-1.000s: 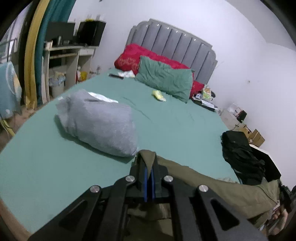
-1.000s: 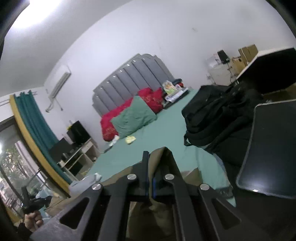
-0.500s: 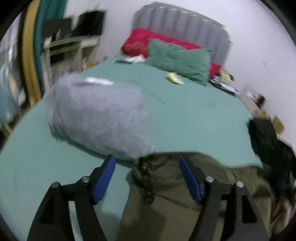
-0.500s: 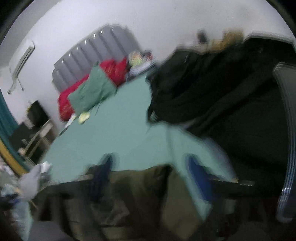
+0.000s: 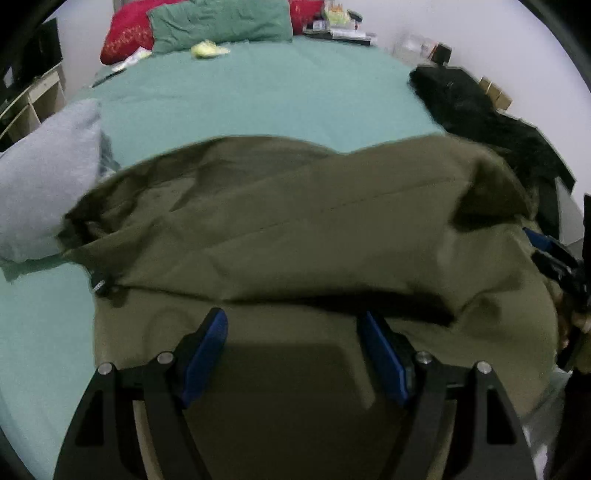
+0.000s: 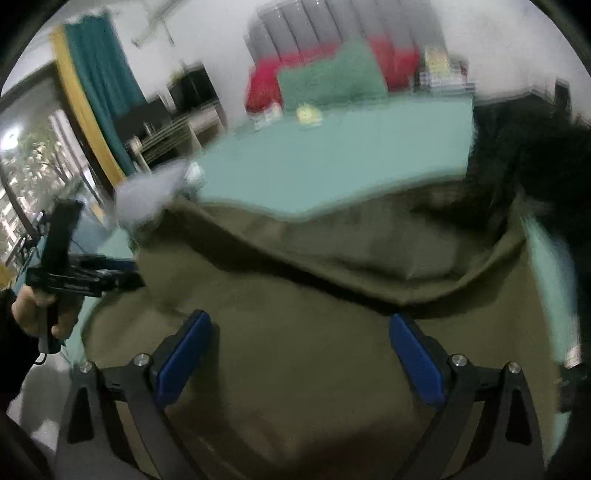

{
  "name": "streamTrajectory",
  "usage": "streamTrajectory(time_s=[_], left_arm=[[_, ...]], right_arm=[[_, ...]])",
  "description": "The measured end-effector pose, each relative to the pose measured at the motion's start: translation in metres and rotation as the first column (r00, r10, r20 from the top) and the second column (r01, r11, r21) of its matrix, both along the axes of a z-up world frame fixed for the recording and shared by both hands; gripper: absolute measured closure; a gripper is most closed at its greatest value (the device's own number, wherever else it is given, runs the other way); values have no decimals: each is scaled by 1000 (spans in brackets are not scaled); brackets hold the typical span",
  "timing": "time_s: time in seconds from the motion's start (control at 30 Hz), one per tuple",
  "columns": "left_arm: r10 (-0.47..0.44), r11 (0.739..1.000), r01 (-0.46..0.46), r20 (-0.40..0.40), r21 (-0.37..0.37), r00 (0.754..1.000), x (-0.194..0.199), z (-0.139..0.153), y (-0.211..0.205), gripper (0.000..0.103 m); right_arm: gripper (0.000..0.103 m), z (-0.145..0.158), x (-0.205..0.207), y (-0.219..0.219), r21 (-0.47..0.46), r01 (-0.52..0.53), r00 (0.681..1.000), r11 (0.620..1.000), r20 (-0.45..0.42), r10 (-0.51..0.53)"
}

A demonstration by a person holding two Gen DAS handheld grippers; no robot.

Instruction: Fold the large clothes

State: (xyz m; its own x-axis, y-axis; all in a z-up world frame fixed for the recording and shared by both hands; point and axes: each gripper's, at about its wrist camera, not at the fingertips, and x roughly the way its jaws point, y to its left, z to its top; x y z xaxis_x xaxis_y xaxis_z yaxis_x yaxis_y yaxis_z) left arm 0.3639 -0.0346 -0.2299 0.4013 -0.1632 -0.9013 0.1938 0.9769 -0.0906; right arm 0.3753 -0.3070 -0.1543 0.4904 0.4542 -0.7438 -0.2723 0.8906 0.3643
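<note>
Both tongs, left (image 5: 291,354) and right (image 6: 299,354), hang released above the olive garment (image 5: 295,221) lying doubled across the near end of the bed (image 5: 258,96), where its loose upper layer could slide onto the grey bundle (image 5: 44,184) or black bag (image 5: 476,114).

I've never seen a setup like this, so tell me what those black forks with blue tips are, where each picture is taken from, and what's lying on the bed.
The black forks are hand-held grippers, one in each of a person's hands, each with a camera looking out along its two blue-padded fingers. One picture comes from the left gripper, the other from the right gripper. Both are open and hold nothing. Below them an olive-green garment lies folded over on a green bed. Beside it are a grey bundle and a black pile; pillows sit at the far end.
</note>
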Motion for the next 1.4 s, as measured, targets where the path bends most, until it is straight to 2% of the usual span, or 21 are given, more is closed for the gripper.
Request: streamTrajectory(time_s=[0.03,0.1,0.17,0.27,0.33,0.4,0.5,0.57,0.6,0.63,0.7,0.83,0.9,0.97,1.03,1.07,1.1,1.2,1.27,1.37,1.4], left_arm=[[13,1000,-13,-4,9,1000,8,-4,-2,27],[40,999,-40,-5,6,999,24,-6,-3,27],[56,998,-56,6,25,998,44,-8,-5,27],[55,996,-56,11,67,998,74,-13,-8,27],[60,998,-58,-38,36,997,96,-22,-3,27],[80,997,-79,-38,17,996,115,-24,3,27],[126,986,-136,103,96,987,132,-11,8,27],[195,964,-224,190,141,962,138,1,18,27],[248,951,-279,208,134,946,136,8,28,27],[300,943,-323,206,85,931,130,17,42,27],[312,947,-320,193,9,930,110,30,61,27],[280,946,-309,232,98,931,53,40,91,27],[269,943,-307,241,132,932,24,39,106,27],[245,951,-279,232,129,941,10,35,119,26],[204,958,-232,169,167,964,10,20,127,25],[197,957,-220,130,192,972,13,10,128,26],[207,952,-221,86,212,975,20,-3,132,26],[247,939,-259,82,225,966,32,-15,133,26],[228,945,-242,88,221,970,48,-15,123,26],[194,918,-250,201,309,960,73,-5,107,29],[200,903,-277,248,327,948,81,1,106,29]], right_arm=[[7,-7,13,-3,20,9,999,1000,-46,-8],[7,-12,43,-11,34,44,997,998,-59,-42],[7,-16,77,-17,-57,86,995,995,-43,-88],[7,-27,119,-29,-77,119,992,990,-31,-122],[7,-34,136,-38,-85,150,988,985,-31,-153],[7,-43,152,-42,-120,187,982,975,-3,-189],[7,-39,163,-51,-210,296,954,932,114,-278],[7,-29,161,-67,-230,387,918,893,185,-350],[7,-27,158,-74,-224,413,906,883,197,-374],[7,-25,154,-83,-204,428,899,880,194,-392],[7,-25,151,-93,-186,398,915,898,157,-373],[7,-28,138,-111,-175,335,942,926,98,-322],[7,-36,126,-122,-112,295,956,949,34,-293],[6,-51,120,-125,6,229,971,973,-65,-229],[15,-53,112,-123,-38,232,972,972,-25,-233],[47,-50,109,-122,-91,248,968,964,-2,-250],[101,-51,107,-122,-99,252,967,963,1,-253],[101,-47,99,-132,-90,287,958,954,51,-283],[101,-38,93,-137,-121,312,948,942,106,-301],[101,-30,105,-135,-219,317,945,923,153,-289],[101,-32,106,-132,-240,315,947,918,150,-285]])
